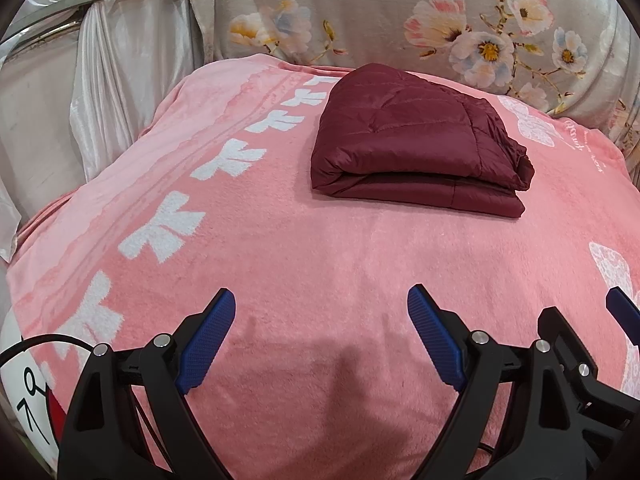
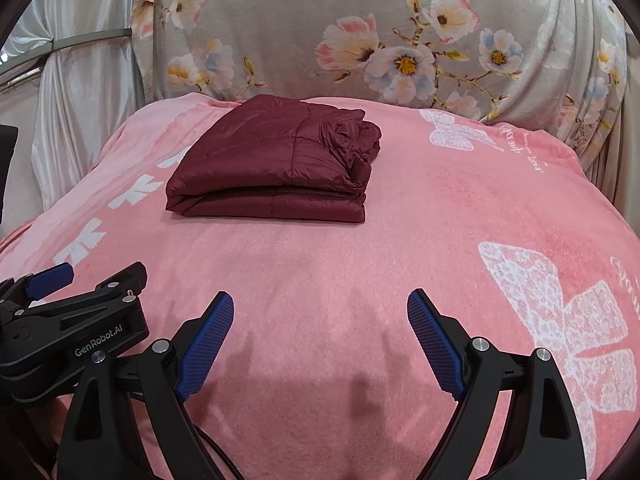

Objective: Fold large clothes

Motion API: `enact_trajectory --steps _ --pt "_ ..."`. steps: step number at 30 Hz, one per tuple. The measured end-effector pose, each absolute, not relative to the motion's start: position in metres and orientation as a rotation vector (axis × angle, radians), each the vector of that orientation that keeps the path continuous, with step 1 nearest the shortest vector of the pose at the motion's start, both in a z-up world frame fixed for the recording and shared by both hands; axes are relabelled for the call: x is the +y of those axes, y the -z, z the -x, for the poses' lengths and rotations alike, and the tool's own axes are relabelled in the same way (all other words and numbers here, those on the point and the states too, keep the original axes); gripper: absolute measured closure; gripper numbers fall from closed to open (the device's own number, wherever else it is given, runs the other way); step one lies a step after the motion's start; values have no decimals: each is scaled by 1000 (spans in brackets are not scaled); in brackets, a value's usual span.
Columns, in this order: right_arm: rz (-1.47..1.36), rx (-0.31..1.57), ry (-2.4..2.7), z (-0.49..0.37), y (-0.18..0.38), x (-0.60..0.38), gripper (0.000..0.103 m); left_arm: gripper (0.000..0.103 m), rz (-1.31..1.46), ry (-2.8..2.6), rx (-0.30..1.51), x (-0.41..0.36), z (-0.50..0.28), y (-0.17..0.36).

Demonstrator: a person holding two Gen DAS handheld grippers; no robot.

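**While the Jacket Lies Folded: Final Check Stage**

While the maroon jacket [image 1: 416,140] is sitting as a compact folded stack toward the far side of the pink blanket [image 1: 320,264], both tools are hovering well apart from it. The left gripper [image 1: 320,340] and right gripper [image 2: 320,340] are gaping, grasping nothing (folding appears complete). Any next move is likely calling only for tidying the bunched right edge.
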State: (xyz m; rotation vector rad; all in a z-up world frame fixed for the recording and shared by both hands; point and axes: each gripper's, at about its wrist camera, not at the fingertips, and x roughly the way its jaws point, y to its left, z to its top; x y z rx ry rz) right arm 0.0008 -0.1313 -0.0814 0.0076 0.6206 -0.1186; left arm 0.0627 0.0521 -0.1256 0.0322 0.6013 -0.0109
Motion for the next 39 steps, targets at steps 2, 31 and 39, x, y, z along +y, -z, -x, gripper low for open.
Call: enact_trajectory --steps 2,31,39 --pt "-5 623 115 -1 82 -132 17 18 -32 13 602 52 -64 126" --pt "-20 631 118 -2 84 -132 17 23 -55 18 610 54 -63 131" --pt "-17 627 115 -2 81 -130 17 23 -47 26 615 57 -64 130"
